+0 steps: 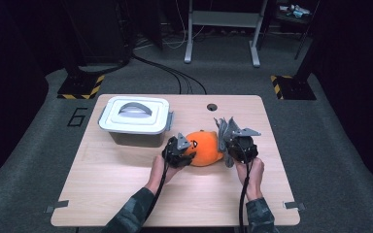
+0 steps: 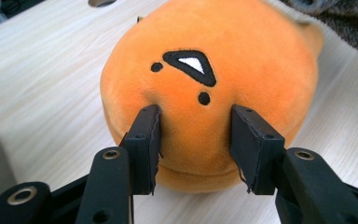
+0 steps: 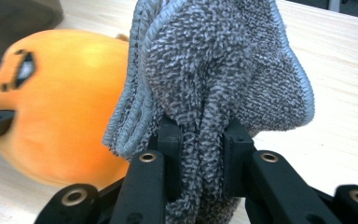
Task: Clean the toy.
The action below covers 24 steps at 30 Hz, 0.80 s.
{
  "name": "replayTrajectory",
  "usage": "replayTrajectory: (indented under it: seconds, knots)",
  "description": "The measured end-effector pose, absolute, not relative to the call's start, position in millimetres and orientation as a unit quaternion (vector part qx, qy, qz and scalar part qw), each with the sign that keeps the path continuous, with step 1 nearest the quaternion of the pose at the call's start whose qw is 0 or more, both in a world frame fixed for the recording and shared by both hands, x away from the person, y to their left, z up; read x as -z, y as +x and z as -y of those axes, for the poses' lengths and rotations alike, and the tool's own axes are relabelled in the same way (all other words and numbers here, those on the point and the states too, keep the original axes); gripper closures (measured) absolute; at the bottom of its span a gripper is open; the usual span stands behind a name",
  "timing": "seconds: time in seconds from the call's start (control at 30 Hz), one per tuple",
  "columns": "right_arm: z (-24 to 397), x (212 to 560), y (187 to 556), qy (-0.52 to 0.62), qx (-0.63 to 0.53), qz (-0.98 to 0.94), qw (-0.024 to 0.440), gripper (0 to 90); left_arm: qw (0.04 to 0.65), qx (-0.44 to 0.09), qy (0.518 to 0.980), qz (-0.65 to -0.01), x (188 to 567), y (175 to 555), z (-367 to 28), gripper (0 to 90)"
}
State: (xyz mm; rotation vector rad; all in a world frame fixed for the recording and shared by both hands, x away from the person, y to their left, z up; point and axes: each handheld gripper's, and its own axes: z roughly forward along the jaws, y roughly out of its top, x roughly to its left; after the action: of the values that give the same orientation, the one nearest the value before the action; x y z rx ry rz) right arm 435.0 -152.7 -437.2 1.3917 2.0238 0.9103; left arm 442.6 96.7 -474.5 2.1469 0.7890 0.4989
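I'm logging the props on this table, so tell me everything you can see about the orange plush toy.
The orange plush toy is a round, soft, fuzzy ball with a stitched face: two black dots and a black triangle with a white centre. It lies on the wooden table, right of the lidded white box. The left gripper brackets its front, pads against the fabric. A grey cloth in the right gripper hangs at its far side.

A table (image 1: 102, 194) holds three things. A lidded box (image 1: 135, 120) sits at the far left. To its right and nearer lies a plush toy (image 1: 205, 148), close to the table's middle. A cloth (image 1: 225, 130) stands bunched just right of the toy, touching it. The left gripper (image 1: 182, 156) is at the toy's left side, the right gripper (image 1: 233, 145) at the cloth, right of the toy. A small hole (image 1: 211, 107) lies in the table's far edge, behind the toy.
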Motion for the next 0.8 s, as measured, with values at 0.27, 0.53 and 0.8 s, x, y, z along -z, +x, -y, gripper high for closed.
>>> replayTrajectory:
  seconds: [0.27, 0.53, 0.8]
  knots:
    - [137, 459, 446, 0.513, -0.305, -0.768, 0.233, 73.7, 0.393, -0.199, 0.845, -0.304, 469, 439, -100, 46.3]
    - [135, 459, 442, 0.507, -0.305, -0.77, 0.238, 73.7, 0.378, -0.206, 0.855, -0.288, 465, 444, -86, 38.6]
    - [147, 450, 444, 0.519, -0.321, -0.756, 0.237, 73.6, 0.387, -0.195, 0.852, -0.294, 472, 445, -92, 38.6]
